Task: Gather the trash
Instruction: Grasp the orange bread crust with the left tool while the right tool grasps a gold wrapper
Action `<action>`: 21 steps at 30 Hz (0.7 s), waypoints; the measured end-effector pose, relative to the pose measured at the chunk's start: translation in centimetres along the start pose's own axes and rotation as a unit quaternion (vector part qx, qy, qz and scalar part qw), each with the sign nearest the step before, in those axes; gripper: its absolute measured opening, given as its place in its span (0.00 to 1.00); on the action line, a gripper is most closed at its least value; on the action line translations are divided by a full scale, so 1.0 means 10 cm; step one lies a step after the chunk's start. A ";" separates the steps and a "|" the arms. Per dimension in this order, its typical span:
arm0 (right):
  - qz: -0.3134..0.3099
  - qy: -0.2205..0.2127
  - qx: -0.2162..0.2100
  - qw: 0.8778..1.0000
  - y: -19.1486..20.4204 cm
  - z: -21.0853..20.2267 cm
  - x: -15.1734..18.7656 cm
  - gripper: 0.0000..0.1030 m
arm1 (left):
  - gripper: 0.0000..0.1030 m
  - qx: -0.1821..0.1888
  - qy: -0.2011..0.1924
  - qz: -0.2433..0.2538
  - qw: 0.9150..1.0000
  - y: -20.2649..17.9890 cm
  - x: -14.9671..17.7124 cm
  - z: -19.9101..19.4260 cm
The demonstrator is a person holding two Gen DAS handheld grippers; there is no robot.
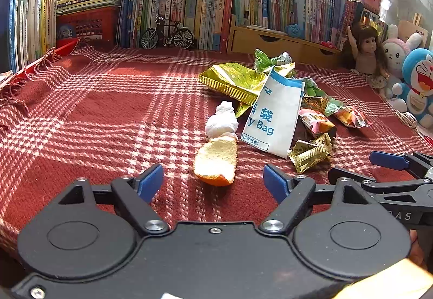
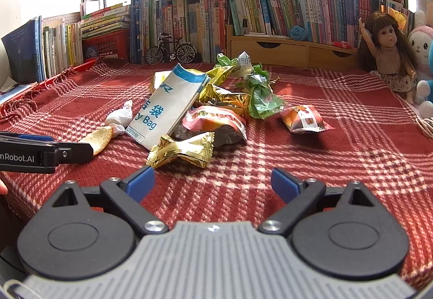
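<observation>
The left tool (image 1: 213,181) stands wide open with nothing between its blue pads, low over the red-and-white plaid woven cloth (image 1: 108,114) that covers the surface. The right tool (image 2: 212,181) is likewise fully spread and holds nothing.

Directly ahead of the left tool, almost centred in its gap and just beyond the fingertips, lies a curved piece of orange peel with its pale pith upward (image 1: 216,162). Its long axis runs away from the tool, tilted slightly to the right, so the spread pads sit on either side of its narrow width. Touching its far end is a crumpled white tissue wad (image 1: 222,121).

Ahead of the right tool and a little to its left is a crinkled gold foil sweet wrapper (image 2: 181,151), its long axis running crosswise to the tool. Behind it leans a white paper bag with blue band and lettering (image 2: 169,114), its mouth at the far end. Further wrappers, gold, green and orange-pink, are heaped beyond and to the right.

Judgement: the peel is nearer the left tool and already aligned for a straight advance and close; the foil wrapper falls to the right tool. Whether the bag is meant as the receptacle cannot be told.
</observation>
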State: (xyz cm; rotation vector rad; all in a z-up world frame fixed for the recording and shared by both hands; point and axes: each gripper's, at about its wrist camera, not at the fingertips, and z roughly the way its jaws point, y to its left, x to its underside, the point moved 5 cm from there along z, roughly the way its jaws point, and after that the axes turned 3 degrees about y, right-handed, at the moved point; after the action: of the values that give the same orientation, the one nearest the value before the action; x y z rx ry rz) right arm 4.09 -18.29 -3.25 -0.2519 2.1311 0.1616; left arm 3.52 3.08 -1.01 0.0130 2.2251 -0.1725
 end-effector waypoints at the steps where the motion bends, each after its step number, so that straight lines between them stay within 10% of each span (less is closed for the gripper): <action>1: -0.006 0.001 -0.002 1.000 0.02 0.03 -0.03 0.92 | 0.71 0.003 0.000 0.001 1.000 0.01 -0.01 0.01; 12: -0.019 0.020 -0.040 0.999 0.17 0.30 -0.24 0.78 | 0.57 0.026 0.009 -0.009 1.000 0.09 -0.02 0.09; 21: -0.013 0.035 -0.041 0.998 0.18 0.30 -0.19 0.47 | 0.55 0.044 0.011 0.003 0.999 -0.01 0.00 0.15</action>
State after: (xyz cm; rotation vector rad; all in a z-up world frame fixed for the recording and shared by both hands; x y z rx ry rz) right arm 7.11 -15.65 -3.27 -0.3380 2.1926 0.2293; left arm 4.69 2.82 -1.92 0.0705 2.2377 -0.2666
